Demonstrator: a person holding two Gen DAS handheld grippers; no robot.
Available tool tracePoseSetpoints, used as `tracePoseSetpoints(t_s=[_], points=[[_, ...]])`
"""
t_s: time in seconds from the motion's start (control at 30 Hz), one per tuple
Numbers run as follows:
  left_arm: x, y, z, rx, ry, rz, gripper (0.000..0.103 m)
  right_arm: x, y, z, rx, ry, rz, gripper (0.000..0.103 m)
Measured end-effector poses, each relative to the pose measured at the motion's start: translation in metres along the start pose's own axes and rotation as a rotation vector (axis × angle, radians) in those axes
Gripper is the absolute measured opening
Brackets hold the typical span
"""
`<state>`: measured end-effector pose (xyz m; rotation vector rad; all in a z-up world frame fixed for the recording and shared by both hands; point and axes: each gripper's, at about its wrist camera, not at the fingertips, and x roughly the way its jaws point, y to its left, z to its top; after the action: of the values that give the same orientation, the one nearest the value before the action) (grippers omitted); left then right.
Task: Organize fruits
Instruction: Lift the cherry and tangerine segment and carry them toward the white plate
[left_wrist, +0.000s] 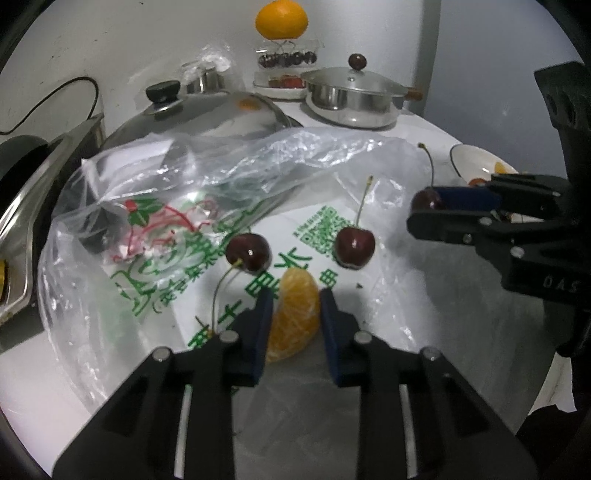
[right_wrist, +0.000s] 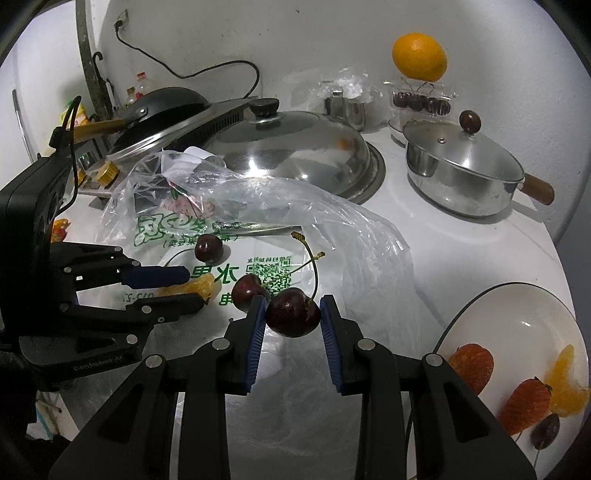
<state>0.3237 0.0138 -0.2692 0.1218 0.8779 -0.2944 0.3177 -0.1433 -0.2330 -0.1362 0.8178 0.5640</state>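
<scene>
In the left wrist view, at the bottom centre of the frame, the left hand-held gripper (left_wrist: 295, 314) has its blue pads on either side of an orange segment (left_wrist: 294, 314) that lies on a printed plastic bag (left_wrist: 236, 206); the pads stand close against the segment, though whether they press it cannot be told. Just beyond, two loose cherries sit on the bag: one left of centre (left_wrist: 248, 253) and one right of centre (left_wrist: 354, 246), stem upright. At the right edge the right hand-held gripper (left_wrist: 428, 206) pinches a third cherry (left_wrist: 426, 201), only partly visible here.

The right wrist view shows that grasp plainly: in the lower centre of the frame the right hand-held gripper (right_wrist: 293, 314) clamps the held cherry (right_wrist: 293, 313) between its ribbed pads, above the white worktop (right_wrist: 461, 251). At lower right is a white plate (right_wrist: 517, 306) holding orange segments and a cherry, of which the left view catches only a sliver. The left hand-held gripper (right_wrist: 184, 286) appears at mid left around the segment.

Farther back, both views show a domed steel lid (right_wrist: 295, 151), a lidded steel pan (right_wrist: 461, 173), and a whole orange (right_wrist: 420, 57) perched on a clear box of cherries (right_wrist: 421, 101). Only the right view reveals a black wok (right_wrist: 162, 107) at upper left.
</scene>
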Motion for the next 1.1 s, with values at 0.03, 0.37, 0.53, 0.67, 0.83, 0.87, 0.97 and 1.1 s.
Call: tracePoseSetpoints(t_s=[0.03, 0.37, 0.53, 0.67, 0.83, 0.87, 0.97, 1.1], points=[[-0.001, 0.001, 0.000, -0.002, -0.003, 0.000, 0.026, -0.001, 0.001, 0.001, -0.002, -0.002, -0.002, 0.032], [-0.018, 0.001, 0.002, -0.017, -0.037, -0.015, 0.026, -0.012, 0.011, 0.004, -0.020, -0.016, -0.014, 0.032], [-0.028, -0.002, 0.004, -0.017, -0.054, -0.014, 0.026, -0.021, 0.015, 0.004, -0.026, -0.029, -0.019, 0.032], [-0.037, -0.005, 0.005, -0.021, -0.066, -0.012, 0.026, -0.029, 0.017, 0.004, -0.029, -0.040, -0.022, 0.032], [-0.048, -0.012, 0.006, -0.021, -0.088, -0.009, 0.026, -0.042, 0.018, 0.002, -0.031, -0.059, -0.027, 0.032], [-0.051, -0.014, 0.006, -0.020, -0.093, -0.011, 0.026, -0.045, 0.018, 0.001, -0.030, -0.062, -0.028, 0.032], [-0.057, -0.020, 0.008, -0.011, -0.102, -0.013, 0.026, -0.053, 0.017, -0.001, -0.028, -0.072, -0.031, 0.032], [-0.065, -0.030, 0.010, -0.004, -0.115, -0.015, 0.026, -0.064, 0.016, -0.003, -0.028, -0.086, -0.036, 0.032]])
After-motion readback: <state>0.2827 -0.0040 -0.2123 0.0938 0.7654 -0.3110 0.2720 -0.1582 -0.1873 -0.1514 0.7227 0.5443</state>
